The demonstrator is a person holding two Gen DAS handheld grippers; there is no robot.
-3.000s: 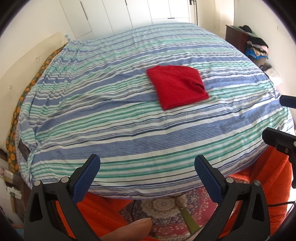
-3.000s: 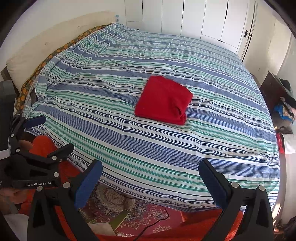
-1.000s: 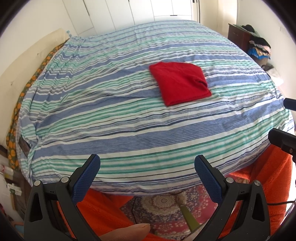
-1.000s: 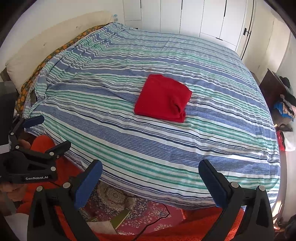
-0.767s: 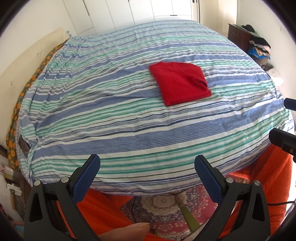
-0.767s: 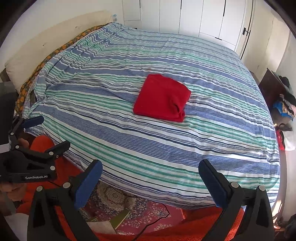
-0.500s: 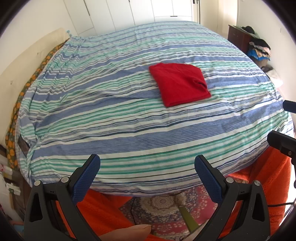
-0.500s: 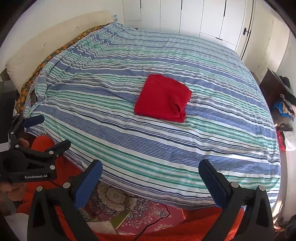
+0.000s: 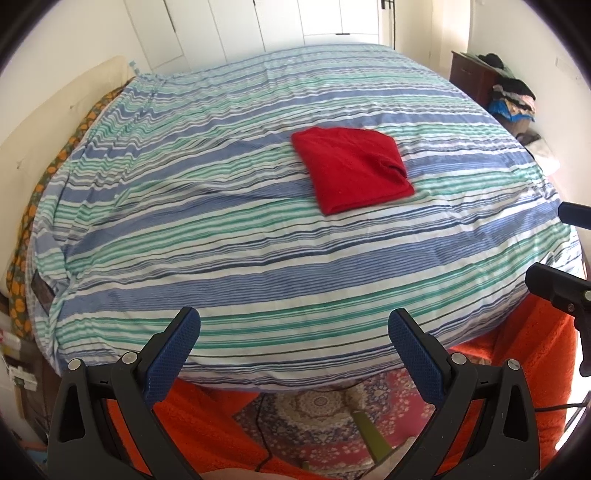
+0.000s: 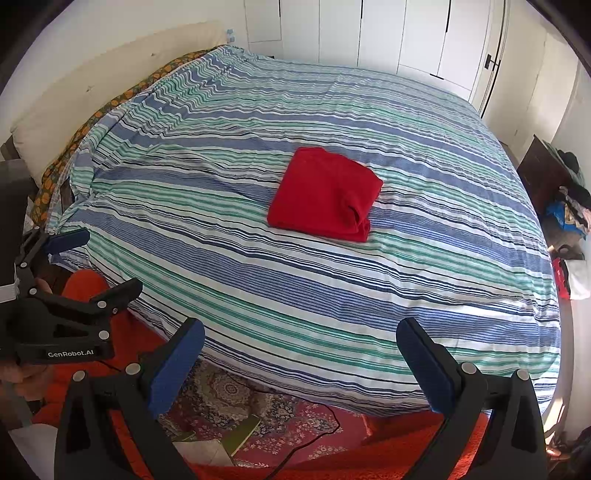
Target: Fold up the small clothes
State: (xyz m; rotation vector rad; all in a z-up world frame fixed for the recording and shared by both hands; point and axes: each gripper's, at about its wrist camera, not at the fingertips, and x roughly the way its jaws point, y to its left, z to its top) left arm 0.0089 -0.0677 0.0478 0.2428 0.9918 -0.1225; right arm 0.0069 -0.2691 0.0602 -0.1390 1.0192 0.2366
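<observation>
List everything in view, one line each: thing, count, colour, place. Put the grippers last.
folded garment: one, red, lying on the middle of the bed.
bed cover: one, blue, green and white stripes, over the whole bed.
rug: one, patterned red, on the floor at the bed's foot.
clothes pile: one, mixed colours, on a dark cabinet at the right.
wardrobe doors: several, white, behind the bed.
left gripper: black with blue pads, open, short of the bed.
right gripper: same, open.

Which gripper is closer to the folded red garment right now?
Neither clearly. The left gripper and right gripper, both open, hang off the striped bed's near edge, well short of the red garment.
</observation>
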